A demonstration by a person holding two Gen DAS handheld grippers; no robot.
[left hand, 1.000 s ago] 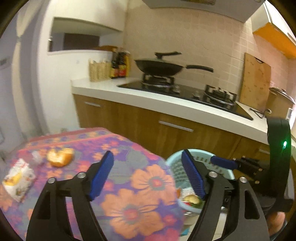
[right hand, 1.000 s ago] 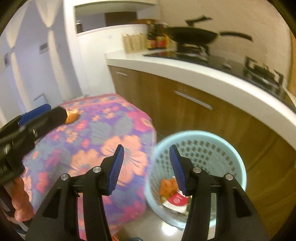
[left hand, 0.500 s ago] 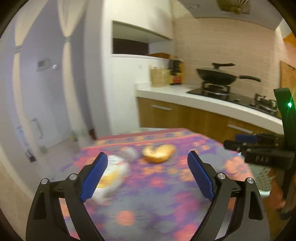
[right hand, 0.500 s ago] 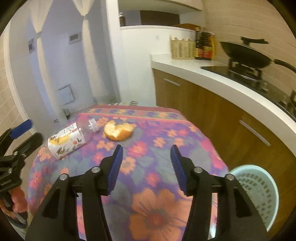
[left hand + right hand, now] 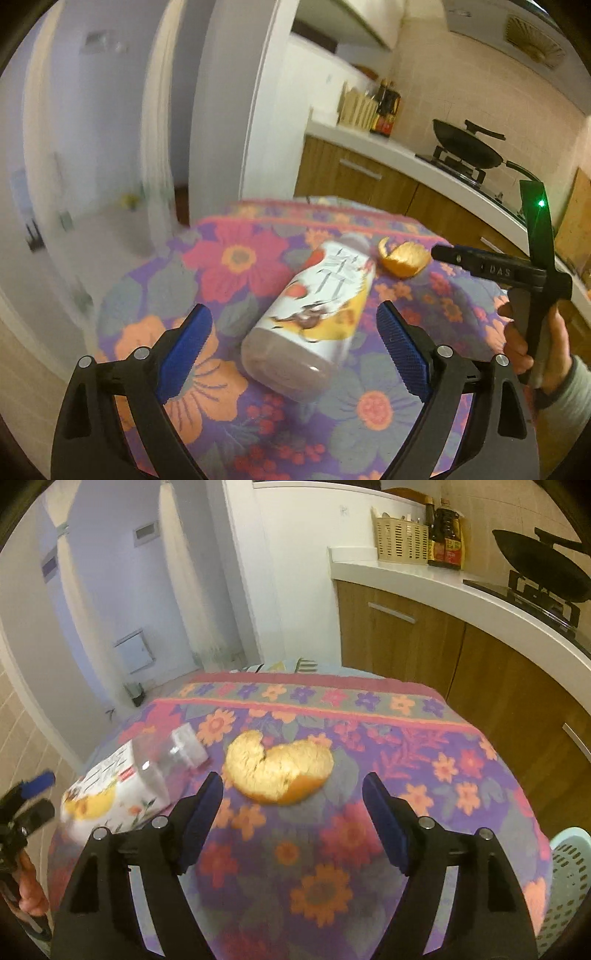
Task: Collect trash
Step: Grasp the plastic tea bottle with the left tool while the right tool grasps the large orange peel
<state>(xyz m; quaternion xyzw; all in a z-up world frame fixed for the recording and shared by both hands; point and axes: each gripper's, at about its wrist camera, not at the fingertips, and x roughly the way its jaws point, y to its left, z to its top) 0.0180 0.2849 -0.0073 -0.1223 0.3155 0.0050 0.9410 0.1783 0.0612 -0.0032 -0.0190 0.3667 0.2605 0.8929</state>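
Observation:
An empty plastic bottle (image 5: pixel 317 317) with a white and yellow label lies on its side on the flowered tablecloth (image 5: pixel 236 258). My left gripper (image 5: pixel 295 354) is open, its jaws on either side of the bottle's base end, not touching. An orange peel (image 5: pixel 279 771) lies just beyond my open right gripper (image 5: pixel 293 812), which is empty. The bottle (image 5: pixel 122 786) shows at the left in the right wrist view, and the peel (image 5: pixel 404 260) past the bottle in the left wrist view. The right gripper's body (image 5: pixel 517 273) shows at the right in the left wrist view.
A light blue trash basket (image 5: pixel 569 886) stands on the floor at the table's right edge. A kitchen counter (image 5: pixel 480 594) with a wok (image 5: pixel 543 565), bottles and a beige basket runs behind the table. The table edge drops off on the left and far sides.
Both grippers have swung from the basket side over to the table and moved in close: the left now straddles the bottle, the right sits just short of the peel. The right gripper opened wider.

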